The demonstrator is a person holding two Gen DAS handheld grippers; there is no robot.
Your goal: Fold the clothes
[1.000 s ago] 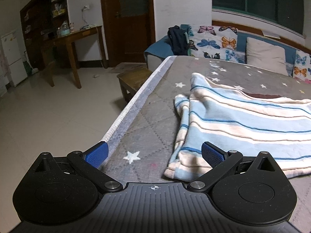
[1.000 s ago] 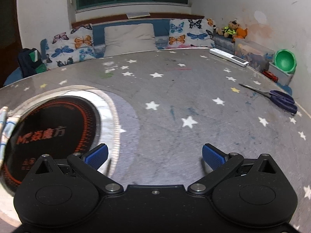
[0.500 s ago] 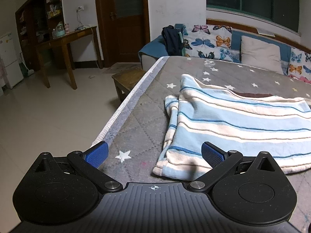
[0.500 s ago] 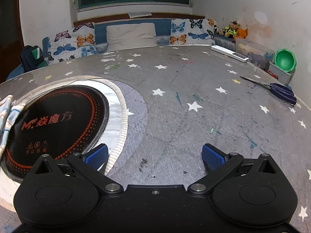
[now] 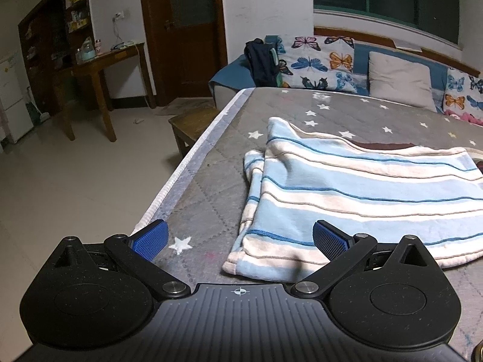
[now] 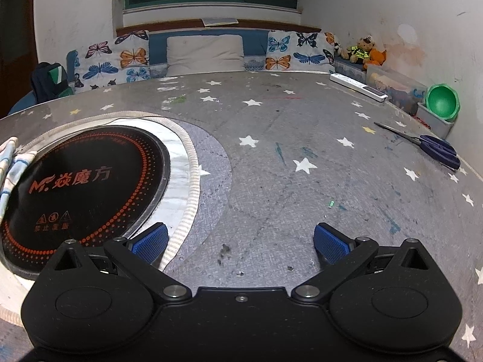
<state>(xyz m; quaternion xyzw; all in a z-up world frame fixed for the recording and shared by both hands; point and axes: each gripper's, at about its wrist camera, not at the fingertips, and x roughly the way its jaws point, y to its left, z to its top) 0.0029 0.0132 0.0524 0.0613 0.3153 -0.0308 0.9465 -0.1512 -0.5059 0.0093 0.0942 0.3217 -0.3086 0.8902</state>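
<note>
The left gripper (image 5: 240, 238) had drawn back from the garment (image 5: 356, 193) near the table's (image 5: 211, 181) left edge; both it and the right gripper (image 6: 240, 241) gaped wide, empty, suggesting a finished fold.

The left tongs (image 5: 240, 238) have a speckled black body with two round lobes, silver pivot screws, ribbed grey centre plate bearing a white crosshair mark, and textured blue pads (image 5: 151, 239). The right tongs (image 6: 240, 242) match, with a plain black centre.
</note>
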